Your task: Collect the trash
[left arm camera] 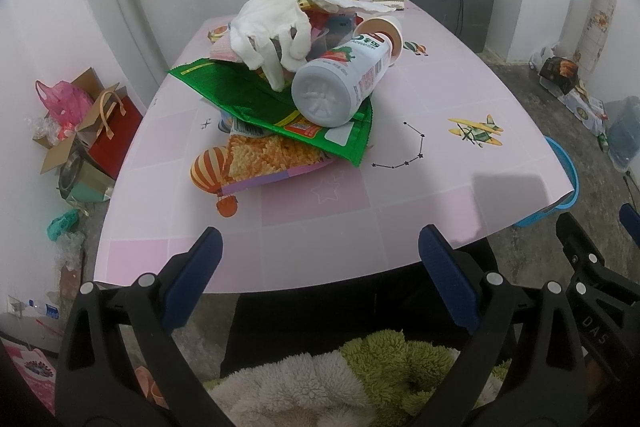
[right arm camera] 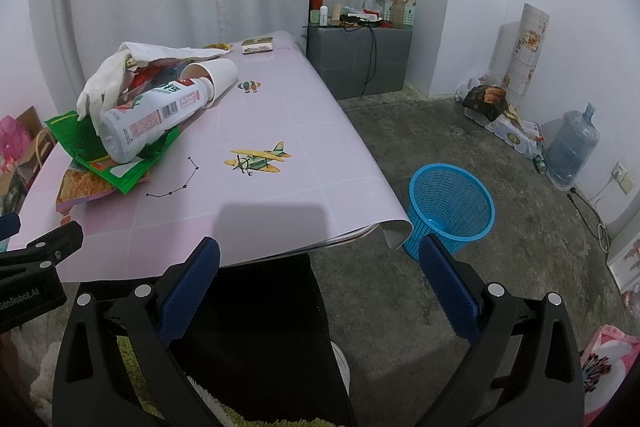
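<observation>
Both hand-held grippers are spread and empty: left [left arm camera: 320, 283] and right [right arm camera: 320, 285] hang at the near bench [left arm camera: 400, 211] edge, well short of the pile. Trash pile sits mid-bench, left of center. Bottle [left arm camera: 340, 83] lies on top, its neck inside the paper cup [left arm camera: 382, 29]. Tissue [left arm camera: 276, 27] drapes over the back. Green wrapper [left arm camera: 256, 103] lies under the bottle, chip bag [left arm camera: 268, 155] at the bottom. Bin [right arm camera: 450, 211] stands on the floor just beside the bench's right corner, looks empty.

Rec: take the bottle first w/ right, since it's top-most and rolls. Pinch across the body, not the base. Expect the cup to drag along or tip, so lift slow. Don't pull the wrappers first; the stack probably slides.
</observation>
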`<state>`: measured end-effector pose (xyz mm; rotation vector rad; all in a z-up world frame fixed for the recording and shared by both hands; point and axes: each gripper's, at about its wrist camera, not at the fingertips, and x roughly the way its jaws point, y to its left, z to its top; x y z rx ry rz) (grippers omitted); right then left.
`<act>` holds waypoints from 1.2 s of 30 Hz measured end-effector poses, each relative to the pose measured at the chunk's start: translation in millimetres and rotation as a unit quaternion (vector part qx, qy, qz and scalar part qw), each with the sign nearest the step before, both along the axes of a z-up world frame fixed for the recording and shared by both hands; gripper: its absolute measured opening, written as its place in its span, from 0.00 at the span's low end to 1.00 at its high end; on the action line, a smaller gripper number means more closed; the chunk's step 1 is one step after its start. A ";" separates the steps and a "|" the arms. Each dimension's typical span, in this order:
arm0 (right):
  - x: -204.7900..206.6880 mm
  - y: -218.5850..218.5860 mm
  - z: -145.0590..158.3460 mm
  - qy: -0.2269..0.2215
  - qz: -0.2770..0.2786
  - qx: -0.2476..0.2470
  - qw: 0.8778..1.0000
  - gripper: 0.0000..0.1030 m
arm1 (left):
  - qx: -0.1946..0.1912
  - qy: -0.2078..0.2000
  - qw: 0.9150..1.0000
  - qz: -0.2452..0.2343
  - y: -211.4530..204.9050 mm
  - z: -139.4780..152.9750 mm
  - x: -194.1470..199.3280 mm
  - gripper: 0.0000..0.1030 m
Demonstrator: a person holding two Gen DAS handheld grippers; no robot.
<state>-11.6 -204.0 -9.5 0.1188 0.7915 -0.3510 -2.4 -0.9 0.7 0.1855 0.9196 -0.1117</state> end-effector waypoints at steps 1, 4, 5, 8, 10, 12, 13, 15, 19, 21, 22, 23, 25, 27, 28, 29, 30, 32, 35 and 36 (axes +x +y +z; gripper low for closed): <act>0.0 -0.1 -0.1 0.000 0.000 0.000 1.000 0.94 | 0.000 0.000 1.000 0.000 0.0 0.0 0.0 0.92; 0.1 -0.1 -0.2 0.000 0.000 0.000 1.000 0.94 | 0.000 0.000 1.000 0.000 0.0 0.0 -0.1 0.92; 0.0 -0.3 -0.1 0.000 0.000 0.000 1.000 0.94 | 0.000 0.000 1.000 0.000 0.0 0.0 -0.1 0.92; 0.0 -0.3 0.0 0.000 0.000 0.000 1.000 0.94 | 0.001 0.000 1.000 0.000 -0.2 0.1 -0.2 0.92; 0.0 -0.4 -0.1 0.000 0.000 0.000 1.000 0.94 | 0.000 0.000 1.000 0.000 0.0 0.0 -0.1 0.92; 0.0 -0.6 -0.1 0.000 0.000 0.001 1.000 0.94 | 0.000 0.001 1.000 0.000 -0.2 0.0 -0.1 0.92; 0.0 -0.7 -0.3 0.000 0.000 0.001 1.000 0.94 | 0.001 0.001 1.000 0.000 -0.2 0.0 -0.2 0.92; 0.0 -0.8 -0.9 0.000 0.000 0.001 1.000 0.94 | 0.000 0.002 1.000 0.000 0.5 -0.5 0.4 0.92; -0.1 -0.7 -2.0 0.001 0.000 0.001 1.000 0.94 | 0.000 0.003 1.000 0.000 2.6 -1.7 0.0 0.92; -0.3 -1.4 -2.7 0.001 0.000 0.001 1.000 0.94 | -0.001 0.004 1.000 0.000 4.3 -2.6 -0.4 0.91; 0.0 -1.2 -3.1 0.001 -0.001 0.001 1.000 0.94 | -0.002 0.005 1.000 -0.001 4.6 -3.9 0.2 0.92; 0.1 -1.4 -3.5 0.002 -0.001 0.001 1.000 0.94 | -0.002 0.006 1.000 -0.002 5.4 -5.1 0.7 0.91; 2.0 -2.5 -2.9 0.005 -0.003 0.002 1.000 0.94 | -0.002 0.009 1.000 -0.005 7.2 -7.8 1.7 0.92; 8.6 -0.2 -7.7 0.008 -0.004 0.003 1.000 0.94 | -0.002 0.017 1.000 -0.011 7.3 -11.5 4.9 0.92; 11.7 0.1 -9.4 0.009 -0.004 0.004 1.000 0.94 | -0.006 0.023 1.000 -0.014 9.2 -14.0 6.6 0.92; 15.4 0.8 -10.2 0.010 -0.005 0.005 1.000 0.94 | -0.011 0.027 0.999 -0.015 11.3 -16.1 8.3 0.92; 18.1 -2.0 -10.5 0.010 -0.004 0.005 1.000 0.94 | -0.022 0.034 0.999 -0.016 15.1 -18.6 10.9 0.92; 24.0 -4.3 -10.0 0.009 -0.002 0.005 1.000 0.94 | -0.045 0.039 0.998 -0.015 21.8 -21.1 15.2 0.92; 37.1 -5.3 -7.8 0.003 0.004 0.000 1.000 0.94 | -0.084 0.026 0.996 -0.024 33.5 -18.2 22.7 0.92; 43.2 -6.3 -4.7 -0.005 0.009 -0.002 1.000 0.94 | -0.091 0.018 0.995 -0.030 35.4 -16.1 24.9 0.92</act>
